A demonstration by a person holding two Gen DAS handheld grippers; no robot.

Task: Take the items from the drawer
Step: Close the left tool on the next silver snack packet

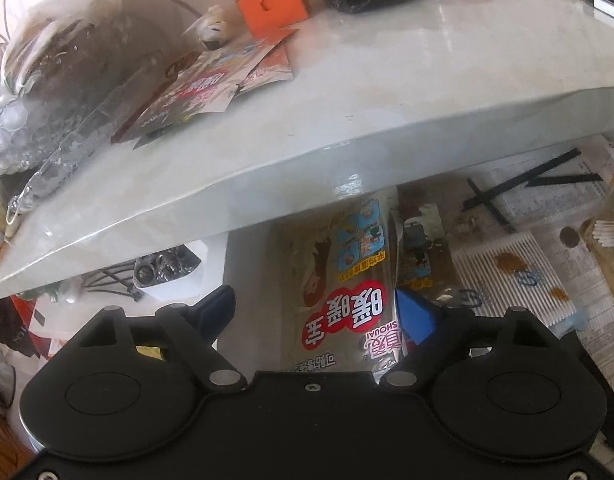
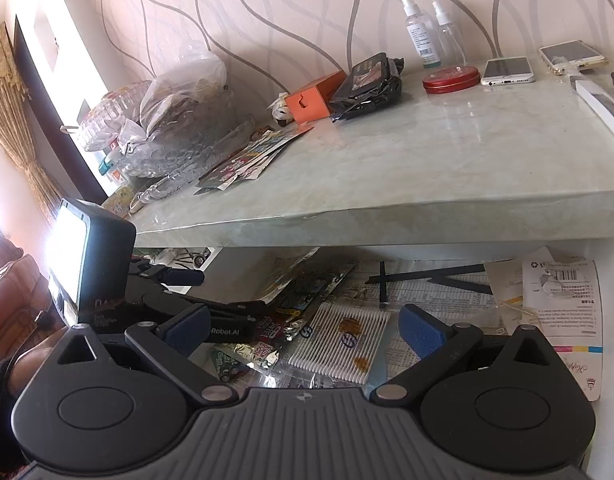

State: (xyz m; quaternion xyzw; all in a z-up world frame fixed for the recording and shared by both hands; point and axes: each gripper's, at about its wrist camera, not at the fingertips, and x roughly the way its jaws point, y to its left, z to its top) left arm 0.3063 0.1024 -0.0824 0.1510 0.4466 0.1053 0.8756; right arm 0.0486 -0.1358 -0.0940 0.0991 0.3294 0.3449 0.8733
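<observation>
Jaws of my left gripper [image 1: 315, 316] stood spread astride the warmer packet [image 1: 343, 280] in the open drawer [image 1: 587, 280], pads not pressing, evidently lined up to pinch. My right gripper [image 2: 303, 330] hung spread and empty above the cotton swabs [image 2: 339, 344]; beyond, the marble top [image 2: 427, 152] held packets.

Marble tabletop [image 2: 427, 168] with 2 phones [image 2: 507, 70]

On the table [image 2: 447, 168] you see an orange box [image 2: 309, 104] beside a black pouch [image 2: 367, 84], then a red tin [image 2: 451, 79] and two phones [image 2: 507, 71] further right. Two spray bottles [image 2: 421, 28] stand against the wallpapered wall [image 2: 267, 12], and a clear bag [image 2: 187, 92] sits at the left.
</observation>
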